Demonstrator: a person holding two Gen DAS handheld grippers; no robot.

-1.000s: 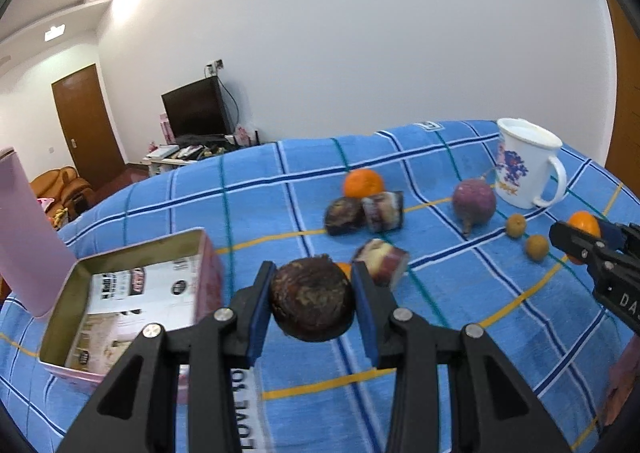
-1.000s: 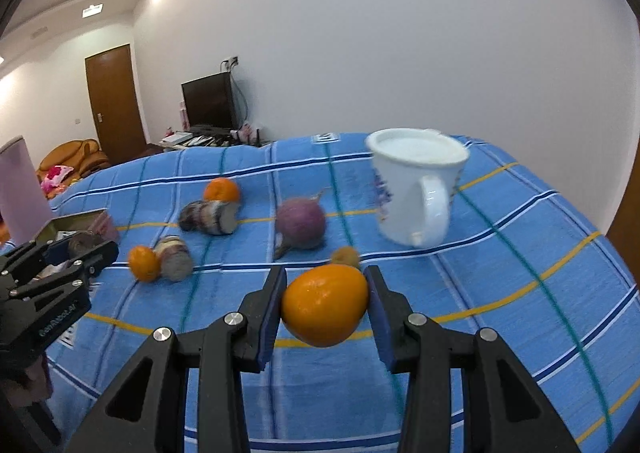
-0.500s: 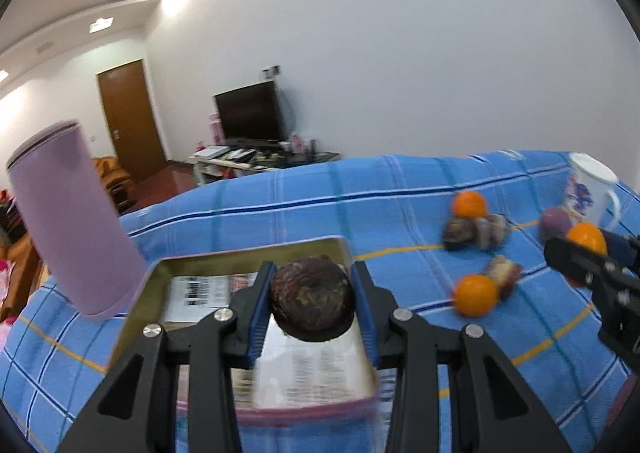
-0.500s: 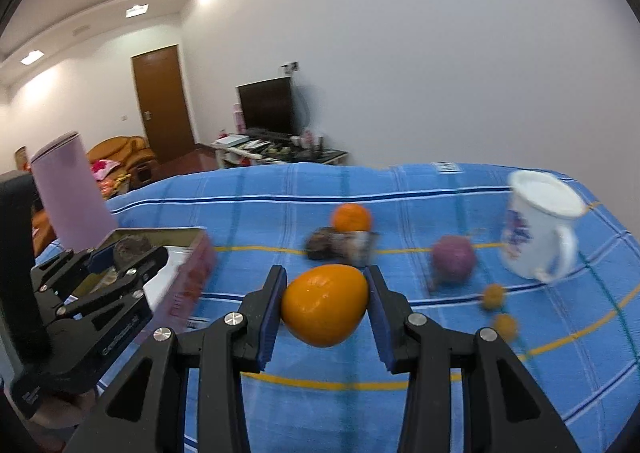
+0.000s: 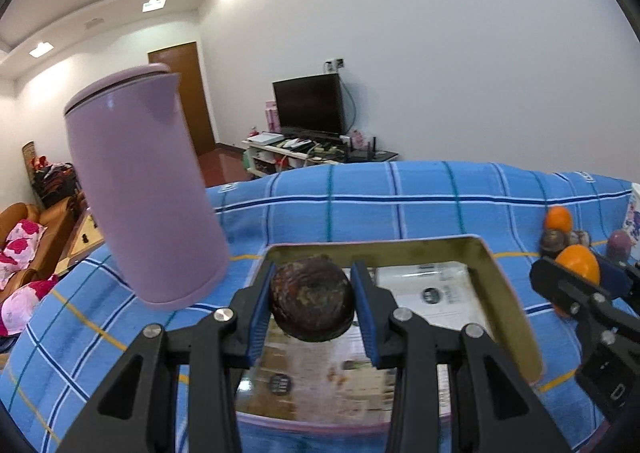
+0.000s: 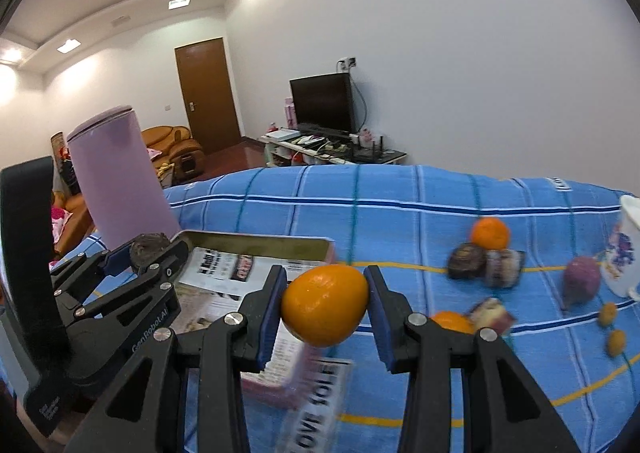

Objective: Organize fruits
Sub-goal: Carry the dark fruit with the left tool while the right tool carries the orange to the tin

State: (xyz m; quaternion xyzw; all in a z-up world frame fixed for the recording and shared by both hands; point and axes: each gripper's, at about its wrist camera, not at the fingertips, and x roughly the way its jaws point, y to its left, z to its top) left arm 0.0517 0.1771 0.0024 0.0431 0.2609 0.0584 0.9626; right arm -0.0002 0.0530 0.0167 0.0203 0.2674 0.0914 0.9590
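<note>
Left gripper (image 5: 313, 307) pinching dark brown round fruit (image 5: 312, 299) above open tin box (image 5: 508, 293) lined with printed paper; right gripper (image 6: 325, 309) pinching orange (image 6: 325, 304) just over tin's near-right corner, above blue plaid bedspread (image 6: 400, 221). Lilac cylindrical container (image 5: 144, 193) upright beside tin's left side, touching or not unclear. Farther right on bedspread: second orange (image 6: 490, 233) behind dark fruit (image 6: 466, 261) and wrapped piece (image 6: 504, 268), purple fruit (image 6: 581, 282), two small yellow-brown fruits (image 6: 608, 313), white mug (image 6: 626, 253) at edge; TV (image 6: 323, 103) far back.
</note>
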